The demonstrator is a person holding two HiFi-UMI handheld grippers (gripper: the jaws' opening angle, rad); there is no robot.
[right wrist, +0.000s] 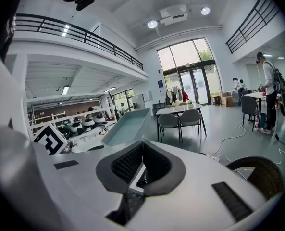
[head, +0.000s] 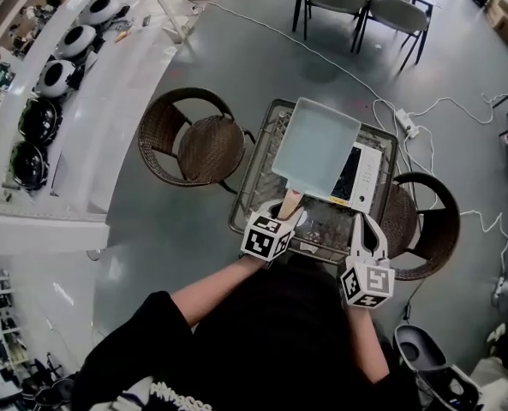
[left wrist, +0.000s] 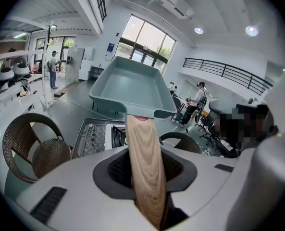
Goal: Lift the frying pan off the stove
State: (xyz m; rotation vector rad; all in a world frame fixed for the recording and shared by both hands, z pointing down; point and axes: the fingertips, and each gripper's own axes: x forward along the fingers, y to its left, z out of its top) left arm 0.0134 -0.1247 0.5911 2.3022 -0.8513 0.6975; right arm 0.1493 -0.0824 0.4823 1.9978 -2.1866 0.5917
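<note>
Pan's up, L gripper on the handle!
L gripper (head: 289, 216) clamped on light wood handle (left wrist: 144, 167); R gripper (head: 365, 226) pinched closed, empty, just beside. Beyond: square pale-teal frying pan (head: 316, 148), shallow w/ raised rim, held above white stove (head: 367, 171) on mesh-top table (head: 255, 163).

The frying pan (head: 315, 146) is finished in a smooth, matt grey-green coating. Its handle (left wrist: 144, 162) is made of pale wood, and a clear grain is shown along it. The left gripper (head: 288, 214) and the right gripper (right wrist: 142, 163) are cased in smooth, matt white plastic, and their pads (right wrist: 128, 162) are faced with dark, ribbed rubber. The stove (head: 369, 174) is clad in glossy white. The table (head: 262, 157) is built of metal wire mesh. The chair (head: 198, 144) is woven of brown wicker. The floor (head: 236, 50) is laid smooth and grey, with a dull sheen.
</note>
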